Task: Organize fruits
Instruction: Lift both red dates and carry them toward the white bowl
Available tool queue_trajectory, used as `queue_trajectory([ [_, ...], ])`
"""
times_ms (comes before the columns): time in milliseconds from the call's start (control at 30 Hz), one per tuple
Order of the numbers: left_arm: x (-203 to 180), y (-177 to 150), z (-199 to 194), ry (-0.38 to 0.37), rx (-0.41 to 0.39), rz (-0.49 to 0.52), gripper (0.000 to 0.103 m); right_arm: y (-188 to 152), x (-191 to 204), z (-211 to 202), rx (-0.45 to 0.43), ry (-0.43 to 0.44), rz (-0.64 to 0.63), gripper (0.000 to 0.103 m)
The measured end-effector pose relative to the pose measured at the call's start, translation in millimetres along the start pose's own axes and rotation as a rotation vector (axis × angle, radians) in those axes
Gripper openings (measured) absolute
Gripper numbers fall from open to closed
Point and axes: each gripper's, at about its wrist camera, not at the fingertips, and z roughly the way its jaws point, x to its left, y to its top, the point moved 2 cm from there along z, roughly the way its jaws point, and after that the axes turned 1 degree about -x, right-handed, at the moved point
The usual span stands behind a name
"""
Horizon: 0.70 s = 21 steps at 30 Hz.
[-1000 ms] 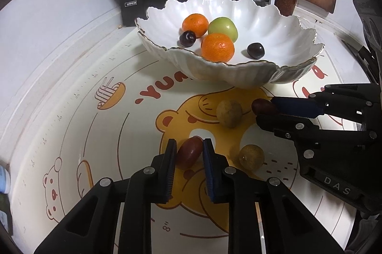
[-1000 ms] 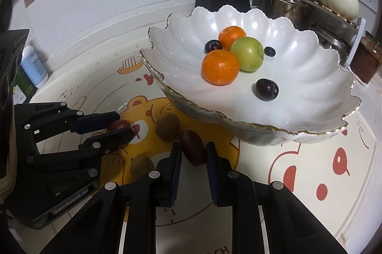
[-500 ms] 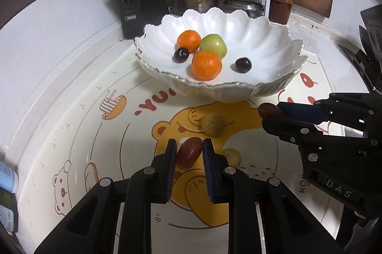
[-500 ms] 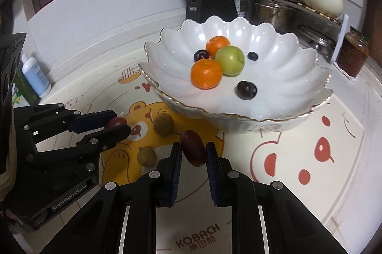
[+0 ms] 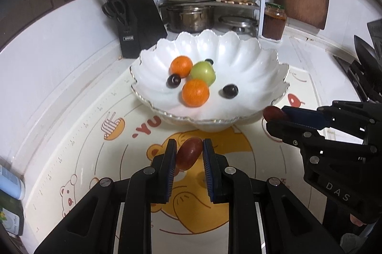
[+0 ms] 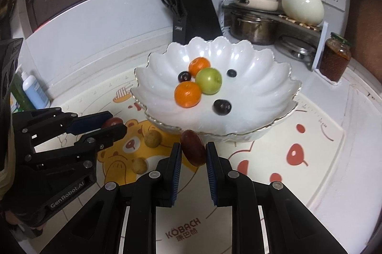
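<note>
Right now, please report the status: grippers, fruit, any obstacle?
Left hand-held gripper shut on a red date. Right hand-held gripper shut on another red date. Bowl ahead, path clear. Two brown fruits on mat.

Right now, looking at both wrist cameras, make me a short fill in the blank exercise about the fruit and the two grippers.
1. Each gripper, left gripper and right gripper, is shut on a dark red ____.
2. The white bowl holds ____ oranges.
3. The green fruit lies ____ the bowl.
4. Two small brown fruits lie on the ____, outside the bowl.

Missing words: date; two; in; mat
</note>
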Motion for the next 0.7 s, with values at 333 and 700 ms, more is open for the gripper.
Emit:
queue_trajectory([
  [333,-0.6,21.5,-5.6,0.003,-0.038,-0.023,0.023,12.3,-9.0,-9.1,-0.019,-0.036,0.032,0.022],
  [700,6.5,44.5,-6.5,0.015,-0.082,-0.043,0.023,27.5,-16.1,-10.6,-0.04,-0.072,0.062,0.022],
])
